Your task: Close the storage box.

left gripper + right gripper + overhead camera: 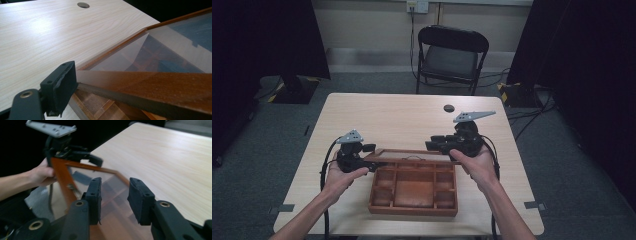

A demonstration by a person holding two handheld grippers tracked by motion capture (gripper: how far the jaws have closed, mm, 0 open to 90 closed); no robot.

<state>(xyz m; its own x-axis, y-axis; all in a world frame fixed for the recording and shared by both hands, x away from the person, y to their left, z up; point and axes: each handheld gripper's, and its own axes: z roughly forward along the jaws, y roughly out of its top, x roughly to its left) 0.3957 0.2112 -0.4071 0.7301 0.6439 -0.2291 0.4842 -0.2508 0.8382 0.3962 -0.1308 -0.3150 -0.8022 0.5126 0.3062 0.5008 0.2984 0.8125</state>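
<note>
At the table's near edge (362, 107), the wooden box (412, 202) is set open — its glass lid (160, 82) is clamped at the frame by the left gripper (369, 157). The right gripper (115, 197) is held above the lid, jaws apart — nothing gripped.

black folding chair (451, 56) beyond wooden table (402, 117)

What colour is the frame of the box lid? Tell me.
Reddish-brown wood; the lid frame shows best in the left gripper view.
</note>
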